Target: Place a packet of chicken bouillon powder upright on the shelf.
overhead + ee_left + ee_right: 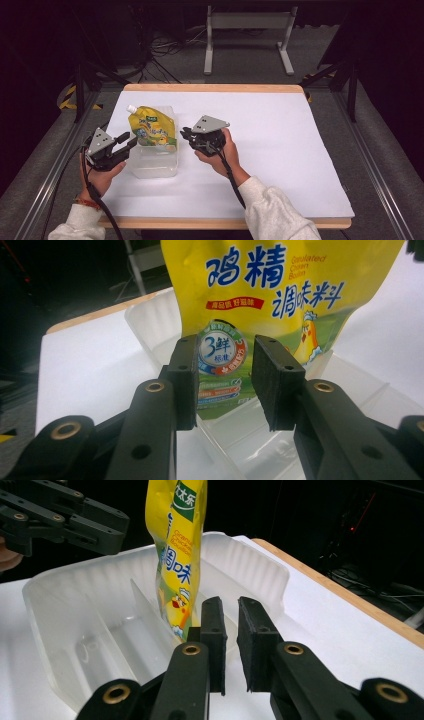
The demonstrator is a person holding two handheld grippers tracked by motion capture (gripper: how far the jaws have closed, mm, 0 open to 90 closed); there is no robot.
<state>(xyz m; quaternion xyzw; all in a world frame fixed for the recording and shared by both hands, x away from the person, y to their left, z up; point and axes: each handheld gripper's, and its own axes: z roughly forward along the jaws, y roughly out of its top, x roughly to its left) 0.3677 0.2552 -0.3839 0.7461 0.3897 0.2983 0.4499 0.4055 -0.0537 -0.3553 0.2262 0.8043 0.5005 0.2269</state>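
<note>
A yellow spouted seasoning pouch point(152, 130) point(260, 285) point(175, 545) stands tilted in the far end of a clear plastic tray point(155, 170) point(150, 320) point(65, 595). My left gripper point(129, 140) point(225, 347) hovers just left of the tray, pointing at the pouch's lower part. Its jaws are open and nothing is between them. My right gripper point(184, 133) point(230, 602) hangs by the tray's right side, apart from the pouch. Its jaws are almost together and hold nothing. In the right gripper view the left gripper point(65, 515) shows beyond the tray.
The tray sits on a white sheet point(280, 150) that covers a wood-edged table point(215, 88). A low divider point(145, 610) splits the tray's inside. Beyond the far edge are floor cables and a grey metal stand point(247, 30). Metal rails run along both sides.
</note>
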